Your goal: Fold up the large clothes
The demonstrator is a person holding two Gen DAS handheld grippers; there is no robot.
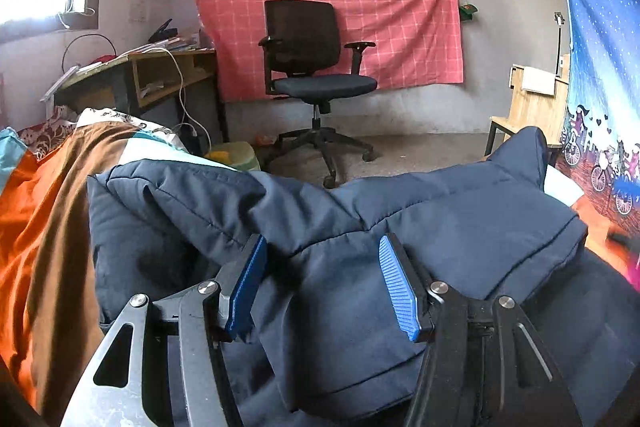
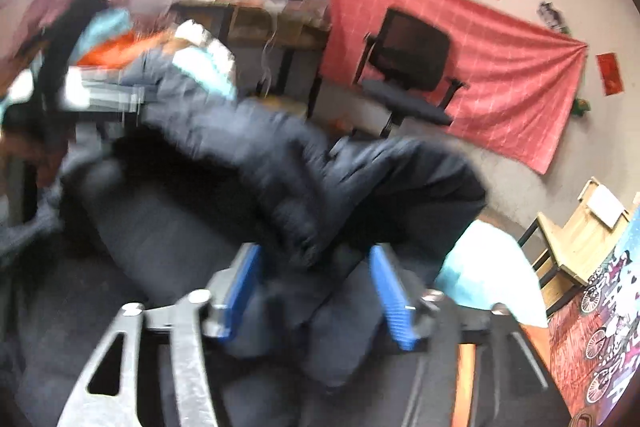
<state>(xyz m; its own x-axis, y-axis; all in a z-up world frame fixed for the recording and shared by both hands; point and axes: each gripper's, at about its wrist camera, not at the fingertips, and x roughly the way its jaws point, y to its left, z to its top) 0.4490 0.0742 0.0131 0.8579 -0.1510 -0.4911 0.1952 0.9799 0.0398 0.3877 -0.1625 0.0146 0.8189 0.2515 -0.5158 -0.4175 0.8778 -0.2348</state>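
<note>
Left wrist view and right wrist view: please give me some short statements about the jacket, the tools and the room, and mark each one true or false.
1. The padded jacket is dark navy. True.
2. The left tool is closed tight. False: its jaws stand apart over the jacket.
3. An office chair stands before a red checked cloth. True.
4. The right wrist view is sharp. False: it is blurred.
5. The right tool has blue pads. True.

jacket (image 1: pixel 340 227): navy, quilted
tool pads (image 1: pixel 400 291): blue, ribbed
bedcover (image 1: pixel 44 211): orange/brown/teal blocks
wall cloth (image 1: pixel 400 23): pink-red w/ white grid
chair (image 1: pixel 312 47): black
curtain (image 1: pixel 596 39): blue, white dots
</note>
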